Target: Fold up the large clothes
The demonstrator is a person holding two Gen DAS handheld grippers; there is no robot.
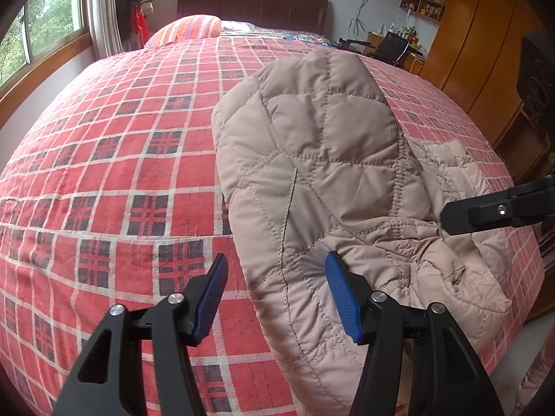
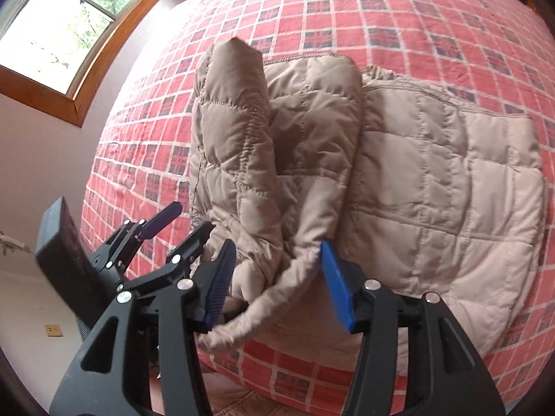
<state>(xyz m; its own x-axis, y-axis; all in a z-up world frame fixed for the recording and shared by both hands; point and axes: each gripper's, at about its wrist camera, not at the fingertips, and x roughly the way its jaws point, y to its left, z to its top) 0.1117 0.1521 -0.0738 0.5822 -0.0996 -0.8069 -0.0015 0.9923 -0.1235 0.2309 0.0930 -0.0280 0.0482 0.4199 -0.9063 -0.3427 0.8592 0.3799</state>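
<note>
Lying on the red plaid bedspread (image 1: 114, 159), near the bed's foot edge, the beige quilted jacket (image 1: 322, 159) is the landmark here. It is a puffy, padded garment with diamond and square stitching, matte tan fabric, and soft creases, folded over itself into a thick bundle.

Nearest the jacket's front edge, the left gripper (image 1: 277, 298) stands with its blue-padded jaws spread wide; one pad sits over the bedspread just beside the jacket, the other presses against the quilted fabric. Nothing is clamped between them.

In the right wrist view, the right gripper (image 2: 274, 287) also has its jaws apart, straddling a bunched cuff or hem of the jacket (image 2: 399, 180) that droops between the blue pads; whether the pads pinch it I cannot tell.

Beyond the jacket, a sleeve-like fold stands upright. Farther past the jacket lie a striped pillow (image 1: 189, 27) and a dark headboard (image 1: 253, 8), with a wooden-framed window (image 1: 41, 31) beyond the jacket's left side.
</note>
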